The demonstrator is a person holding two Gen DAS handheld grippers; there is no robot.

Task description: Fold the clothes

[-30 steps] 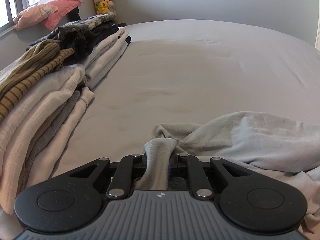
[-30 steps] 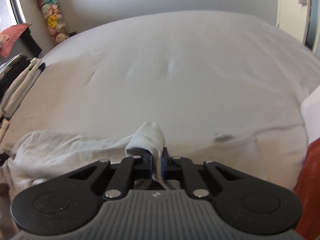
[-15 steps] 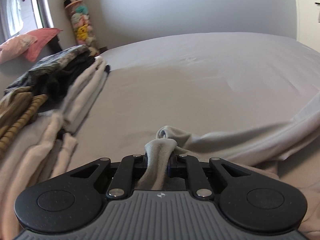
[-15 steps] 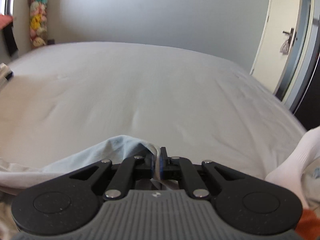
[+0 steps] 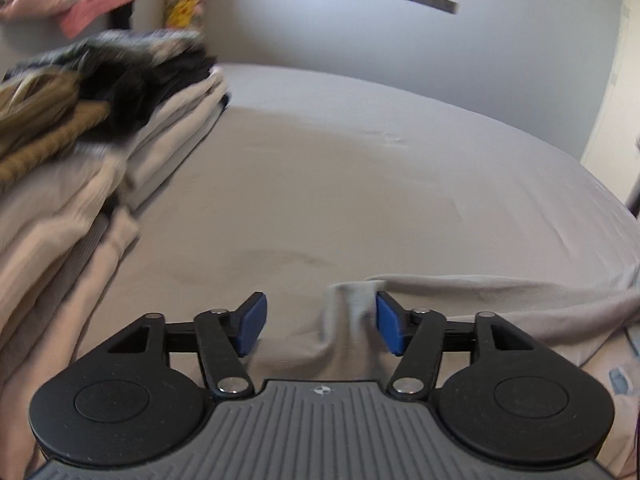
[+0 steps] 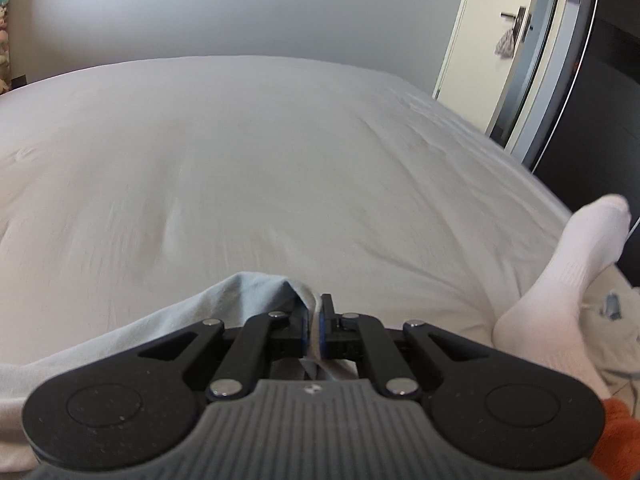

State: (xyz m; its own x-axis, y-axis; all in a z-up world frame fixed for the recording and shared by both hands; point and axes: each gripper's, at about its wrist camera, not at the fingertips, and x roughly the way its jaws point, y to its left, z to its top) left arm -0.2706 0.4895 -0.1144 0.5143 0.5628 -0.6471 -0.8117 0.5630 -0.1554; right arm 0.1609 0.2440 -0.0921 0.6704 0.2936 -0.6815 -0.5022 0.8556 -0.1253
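Fabric of the pale grey garment [image 5: 460, 296] lies on the bed [image 5: 340, 168] right in front of you. Your left gripper [image 5: 320, 322] has its jaws spread wide, and a raised fold of the garment stands between them, touching the right blue pad [image 5: 389, 328] and clear of the left one. Your right gripper [image 6: 315, 330] has its jaws clamped on another edge of the same garment [image 6: 240, 292], which trails away to the left of that gripper across the bed [image 6: 280, 152]. Left of the garment, stacks of folded clothes [image 5: 80, 152] sit along the bed's edge. Right of the garment, a foot in a white sock [image 6: 568, 264] rests on the bed.
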